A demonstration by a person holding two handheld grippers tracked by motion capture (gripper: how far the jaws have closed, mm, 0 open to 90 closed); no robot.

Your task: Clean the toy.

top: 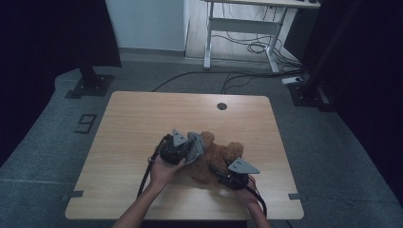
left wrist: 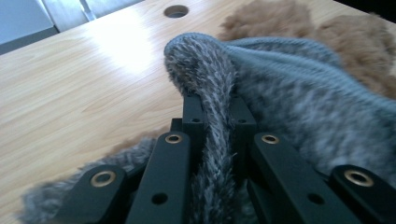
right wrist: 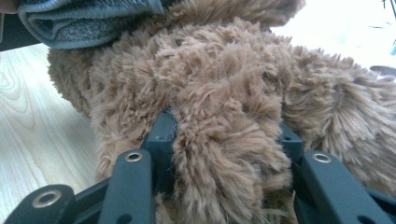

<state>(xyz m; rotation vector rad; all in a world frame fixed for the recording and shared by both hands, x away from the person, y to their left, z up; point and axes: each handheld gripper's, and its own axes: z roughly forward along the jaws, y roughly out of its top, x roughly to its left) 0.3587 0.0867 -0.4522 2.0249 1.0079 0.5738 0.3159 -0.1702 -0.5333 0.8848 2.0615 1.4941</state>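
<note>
Left gripper [left wrist: 212, 116]: I have it clamped on the grey knit garment's [left wrist: 299, 93] folded edge.
Right gripper [right wrist: 224, 135]: I'm gripping the brown plush bear [right wrist: 224, 84].
High view: bear [top: 214, 159] lies between both grippers on the table [top: 133, 123].

High view looks down on the table [top: 142, 118]; both gripper views sit close against the plush bear [right wrist: 224, 93].

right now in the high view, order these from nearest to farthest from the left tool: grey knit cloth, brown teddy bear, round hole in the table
1. grey knit cloth: pinched in the left tool.
2. brown teddy bear: just right of the cloth, its near side gripped by the right tool.
3. round hole: farther up the table, near its far edge.
</note>
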